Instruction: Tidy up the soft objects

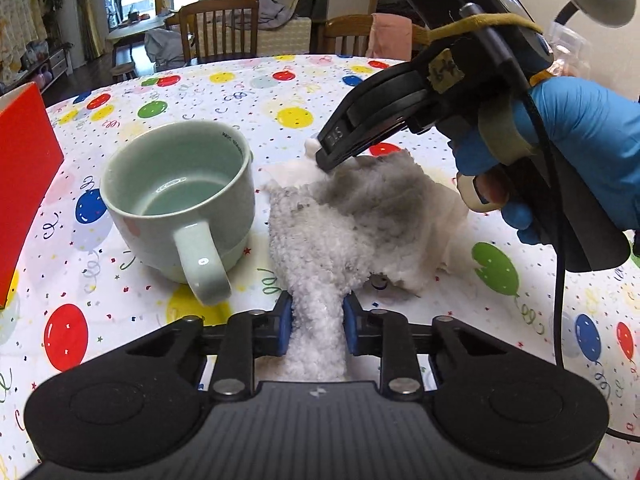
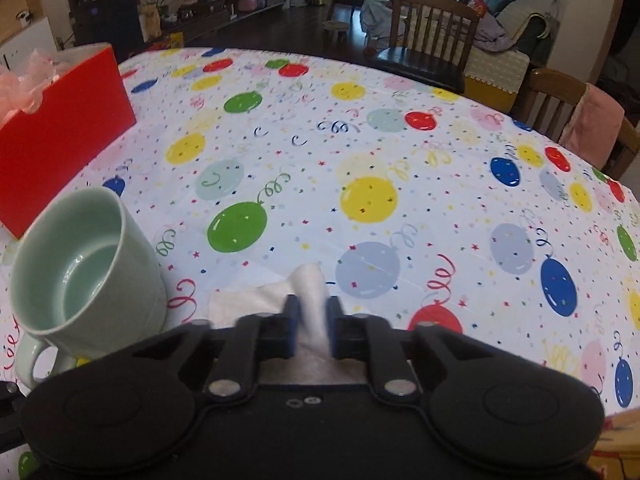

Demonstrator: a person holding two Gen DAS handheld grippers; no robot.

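A fluffy white and grey cloth [image 1: 352,220] lies bunched on the balloon-print tablecloth [image 1: 240,92]. My left gripper [image 1: 316,320] is shut on its near end, which runs back between the blue pads. My right gripper [image 1: 324,156] reaches in from the upper right, held by a blue-gloved hand, and pinches the cloth's far white corner. In the right wrist view my right gripper [image 2: 312,320] is shut on that white corner [image 2: 308,280], with more of the cloth spread to its left.
A pale green mug [image 1: 180,200] stands just left of the cloth, handle toward me; it also shows in the right wrist view [image 2: 84,276]. A red box [image 2: 60,136] stands at the table's left. Wooden chairs [image 2: 436,28] stand beyond the far edge.
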